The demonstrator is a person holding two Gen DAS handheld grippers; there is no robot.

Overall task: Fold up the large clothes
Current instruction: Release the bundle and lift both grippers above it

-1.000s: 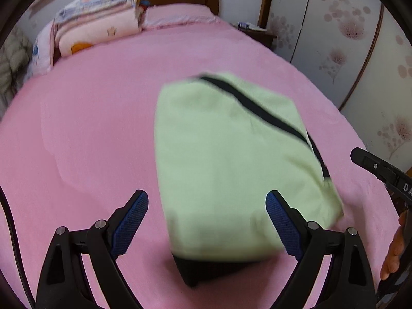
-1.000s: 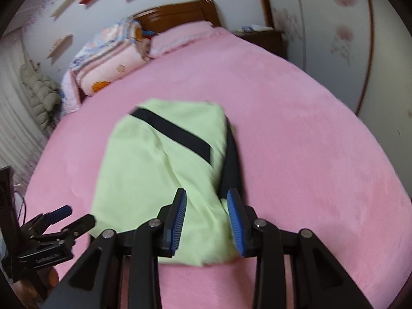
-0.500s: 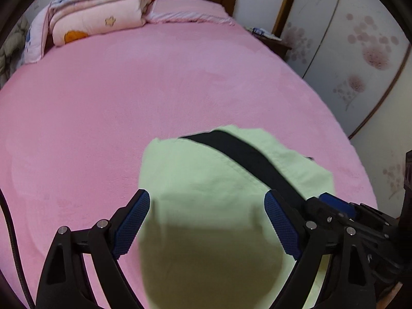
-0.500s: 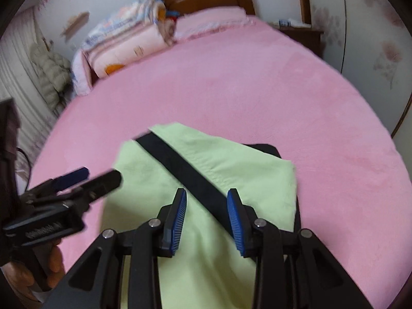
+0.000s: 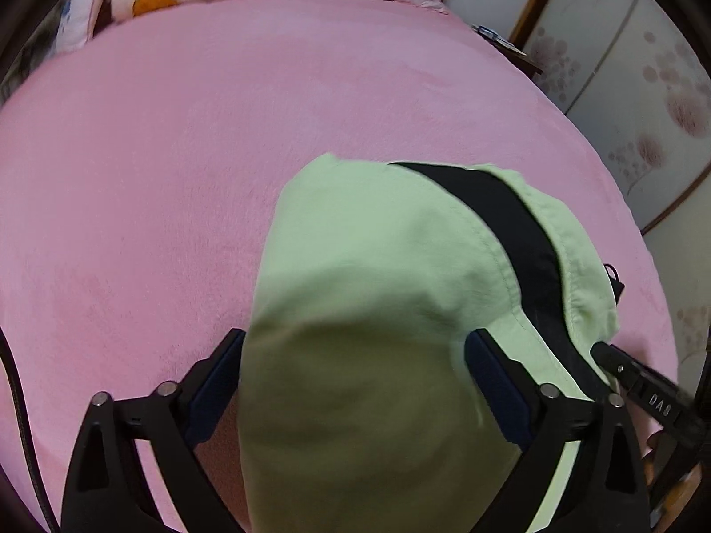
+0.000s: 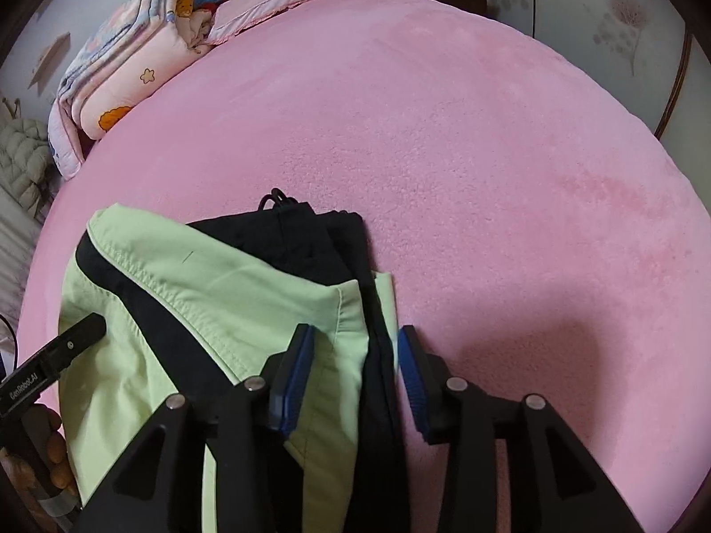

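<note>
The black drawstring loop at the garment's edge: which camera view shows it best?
The right wrist view. The black drawstring loop lies sharp against the pink fleece bedcover. In the left wrist view, only a small blurred bit peeks beside the light green garment.

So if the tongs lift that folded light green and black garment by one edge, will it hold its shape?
Probably not. The folded light green and black garment looks like thin, soft cloth, so it would likely droop. Its loose black layers could slide apart and unfold. It seems light.

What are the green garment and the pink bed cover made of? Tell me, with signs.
Green garment: likely woven cotton or blend, matte; crisp stitched seams, smooth face. Pink bed cover: probably fleece or plush, matte; fuzzy nap.
</note>
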